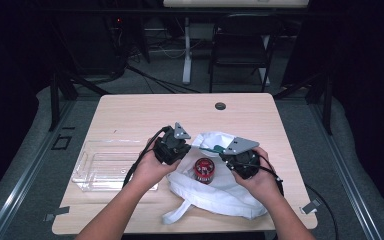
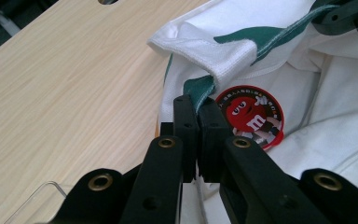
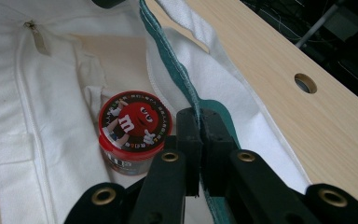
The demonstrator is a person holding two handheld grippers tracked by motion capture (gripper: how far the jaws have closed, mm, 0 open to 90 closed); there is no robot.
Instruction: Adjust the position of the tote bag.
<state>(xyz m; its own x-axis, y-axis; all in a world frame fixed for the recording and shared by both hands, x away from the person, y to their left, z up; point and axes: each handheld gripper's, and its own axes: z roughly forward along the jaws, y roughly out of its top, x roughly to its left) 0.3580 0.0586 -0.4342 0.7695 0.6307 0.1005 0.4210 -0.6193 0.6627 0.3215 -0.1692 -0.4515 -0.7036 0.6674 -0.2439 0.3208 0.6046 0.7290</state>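
Pinching bag rim (image 2: pixel 205 91) between fingers (image 2: pixel 186 121)

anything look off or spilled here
Nothing spilled or damaged. The red M&M's tub stands upright, lid on, inside the white tote bag, whose green-lined rim is pinched by both the left hand-held gripper and right hand-held gripper.

White cloth bag (image 1: pixel 215 192) with green-edged rim, lying on table, mouth held open. Rim pinched between left gripper (image 2: pixel 196 109) fingers on one side, between right gripper (image 3: pixel 198 119) fingers on other. Red-lidded candy tub (image 3: pixel 133 128) upright inside bag, just beside both sets of fingertips, untouched.
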